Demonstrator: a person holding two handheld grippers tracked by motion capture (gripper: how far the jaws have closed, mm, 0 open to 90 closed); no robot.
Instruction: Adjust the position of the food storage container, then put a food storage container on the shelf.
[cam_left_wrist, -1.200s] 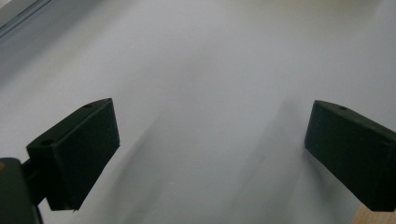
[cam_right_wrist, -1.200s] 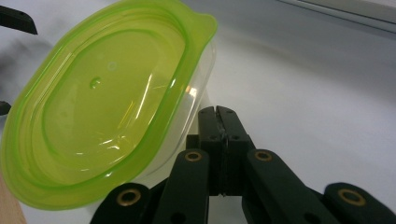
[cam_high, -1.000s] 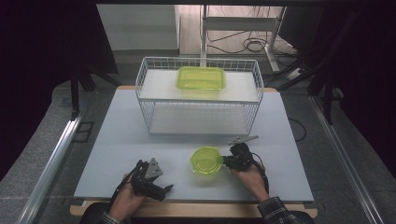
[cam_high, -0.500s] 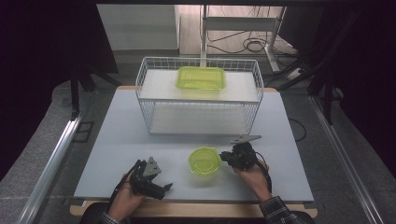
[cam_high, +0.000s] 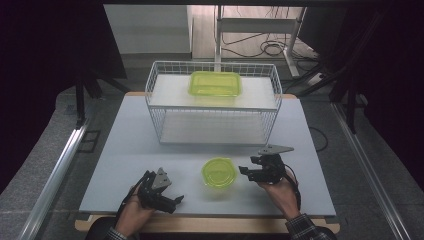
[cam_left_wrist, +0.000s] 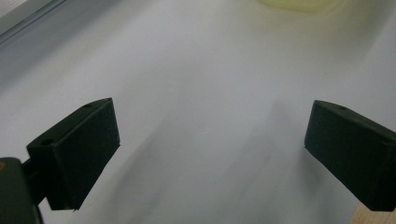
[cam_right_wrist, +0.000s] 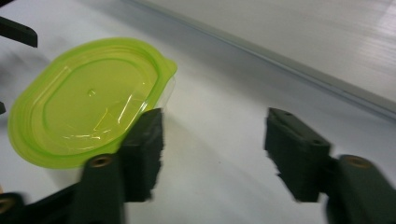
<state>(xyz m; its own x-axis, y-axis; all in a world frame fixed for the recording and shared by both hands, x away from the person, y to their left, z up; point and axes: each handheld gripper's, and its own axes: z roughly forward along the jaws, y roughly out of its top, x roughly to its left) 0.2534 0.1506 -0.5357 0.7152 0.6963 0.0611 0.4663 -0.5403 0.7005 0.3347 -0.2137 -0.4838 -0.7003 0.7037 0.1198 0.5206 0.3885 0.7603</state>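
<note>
Left claw (cam_high: 175, 200) rests low at the near-left of the tabletop (cam_high: 125, 145), held in the person's left hand (cam_high: 131, 216). Its jaws stand wide apart with nothing between them; the left gripper view (cam_left_wrist: 210, 154) shows bare tabletop under the gap and a pale yellow-green edge at the top border. It is well apart from the work and looks idle.

Round green container (cam_high: 219, 172), lid on, sits on the tabletop near the front edge, between the two claws. Behind it stands the wire basket (cam_high: 155, 107), with a rectangular green container (cam_high: 215, 83) on top.

Right claw (cam_high: 243, 172) lies just beside the round container, on its right, pointing toward it. Its jaws are released. In the right gripper view (cam_right_wrist: 215, 154) one jaw sits against or just short of the lid rim; contact cannot be settled. The round green container (cam_right_wrist: 88, 100) lies off to that jaw's side, not in the gap.

Step judged: approach to grasp the round container, not yet gripped. Next move calls for shifting the right claw sideways so the rim or wall comes between the jaws, then closing gently; the thin lid lip may flex or slip.

Against the frame one second earlier: container position unchanged; right claw has shifted slightly away from the rim; left claw much the same.
</note>
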